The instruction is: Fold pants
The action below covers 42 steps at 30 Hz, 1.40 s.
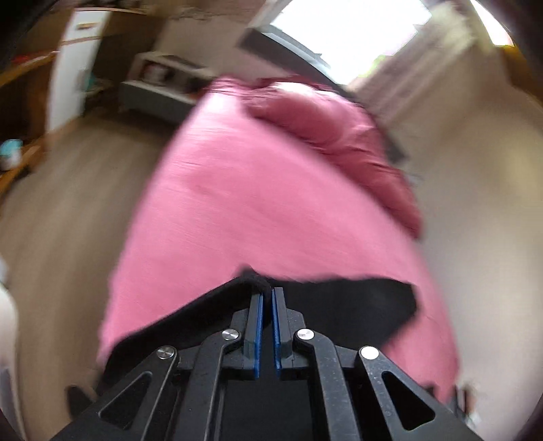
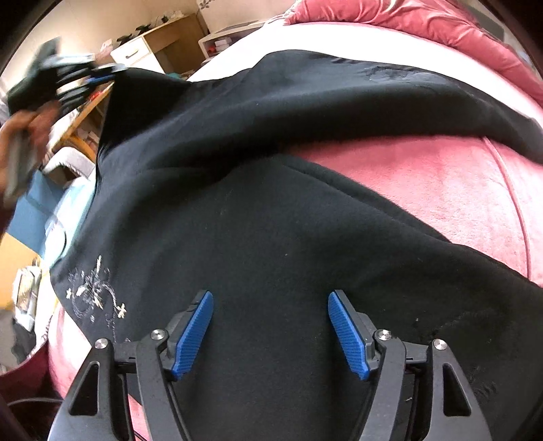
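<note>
Black pants (image 2: pixel 271 220) with a small white embroidered motif (image 2: pixel 91 295) lie spread over a pink-covered bed (image 2: pixel 441 190). My left gripper (image 1: pixel 267 295) is shut on an edge of the pants (image 1: pixel 339 305) and holds it lifted above the bed; it also shows in the right wrist view (image 2: pixel 98 73) at the upper left, pulling the fabric up. My right gripper (image 2: pixel 270 298) is open and empty, its blue pads (image 2: pixel 195 332) hovering just over the flat black cloth near the waist end.
A pink quilt (image 1: pixel 339 135) is bunched at the bed's far end. Pale floor (image 1: pixel 68 220) lies left of the bed. A wooden desk with drawers (image 2: pixel 152 47) and a low white shelf (image 1: pixel 163 78) stand by the walls. A window (image 1: pixel 349 30) is beyond the bed.
</note>
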Motion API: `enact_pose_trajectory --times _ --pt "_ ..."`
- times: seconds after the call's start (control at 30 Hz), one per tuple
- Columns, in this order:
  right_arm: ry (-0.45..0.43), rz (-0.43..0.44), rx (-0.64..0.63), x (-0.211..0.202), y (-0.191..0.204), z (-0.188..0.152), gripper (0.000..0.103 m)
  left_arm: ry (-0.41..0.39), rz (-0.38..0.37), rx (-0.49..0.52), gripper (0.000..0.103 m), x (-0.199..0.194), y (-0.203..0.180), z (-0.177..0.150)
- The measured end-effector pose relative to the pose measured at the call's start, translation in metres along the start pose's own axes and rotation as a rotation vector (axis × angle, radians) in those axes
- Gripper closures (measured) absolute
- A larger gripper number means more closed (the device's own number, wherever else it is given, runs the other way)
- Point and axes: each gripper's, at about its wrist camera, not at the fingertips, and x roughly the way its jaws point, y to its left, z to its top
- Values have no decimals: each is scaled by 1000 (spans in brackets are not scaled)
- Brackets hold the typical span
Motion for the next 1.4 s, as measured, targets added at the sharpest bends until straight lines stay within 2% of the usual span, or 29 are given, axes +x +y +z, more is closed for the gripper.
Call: enact_pose_trajectory --times 0.2,0.43,0.57,0.83,1.0,1.1,1.17,1.27,1.3,1.33,1.4 --pt "-52 8 89 -20 -26 8 32 54 -224 91 99 -55 -43 -81" --pt "-115 -2 210 -42 -67 26 33 162 -306 139 99 -99 -57 -159" --pt "-146 33 300 -48 -93 43 36 207 -306 138 99 -112 -55 -188" --pt "-226 112 507 -47 -144 106 47 221 -274 106 99 -121 -41 -203" --pt "-253 121 588 -38 -170 150 48 233 -259 97 99 -120 -35 -213" --pt "-236 81 599 -28 -181 176 50 240 -254 90 99 -122 -29 -213" --pt "-210 42 593 -18 -183 181 55 240 -246 88 99 -121 -28 -210" --pt "-169 -2 591 -4 -192 194 74 234 -231 84 99 -119 -27 -206" --pt "-149 -26 580 1 -194 198 89 229 -216 85 99 -118 -26 -202" --pt "-136 -50 567 0 -195 198 96 218 -198 80 99 -118 -24 -197" --pt "-142 -55 528 -7 -195 197 96 179 -154 62 99 -118 -16 -180"
